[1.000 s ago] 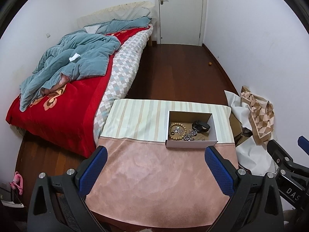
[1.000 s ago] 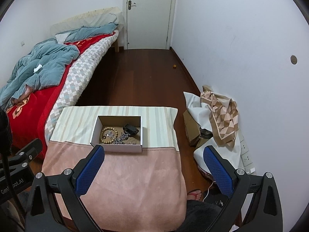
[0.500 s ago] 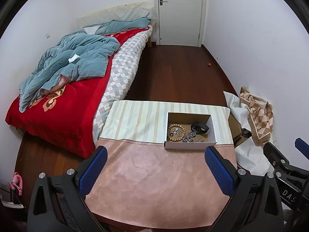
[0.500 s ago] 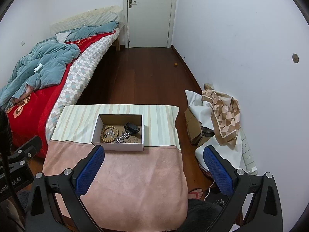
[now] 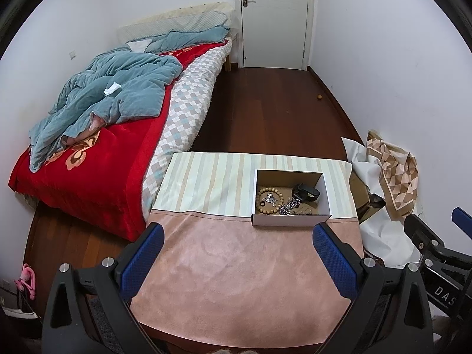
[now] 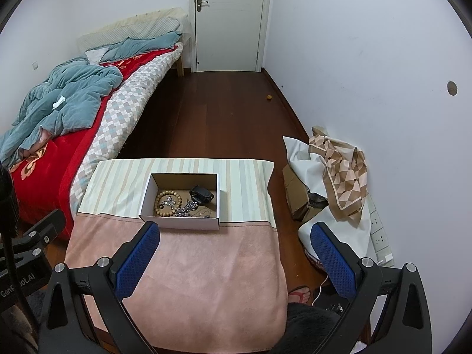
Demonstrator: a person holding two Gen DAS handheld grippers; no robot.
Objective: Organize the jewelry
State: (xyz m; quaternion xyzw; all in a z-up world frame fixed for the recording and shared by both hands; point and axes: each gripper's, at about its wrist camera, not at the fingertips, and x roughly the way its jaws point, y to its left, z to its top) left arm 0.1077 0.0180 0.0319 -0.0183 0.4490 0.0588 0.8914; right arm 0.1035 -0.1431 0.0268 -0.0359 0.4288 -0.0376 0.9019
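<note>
A small open cardboard box [image 5: 290, 219] stands on a cloth-covered table [image 5: 236, 265]; it also shows in the right wrist view [image 6: 181, 222]. Inside lie a wooden bead bracelet [image 5: 269, 200], tangled silver chains [image 5: 290, 206] and a black watch [image 5: 305, 191]. The same bracelet [image 6: 167, 202], chains [image 6: 188, 208] and watch [image 6: 202, 194] show in the right wrist view. My left gripper [image 5: 236, 253] is open and empty, well back from the box over the pink cloth. My right gripper [image 6: 236, 250] is open and empty, at the table's right side.
A bed [image 5: 97, 153] with a red cover and teal duvet lies left of the table. Crumpled cloths and a cardboard box [image 6: 330, 177] lie on the floor by the right wall. A white door [image 5: 274, 17] is at the far end. A foot in a sandal [image 6: 299, 293] is below right.
Both grippers have drifted slightly back and up from the table, so the box looks a little smaller. Both stay open. Nothing on the table has moved.
</note>
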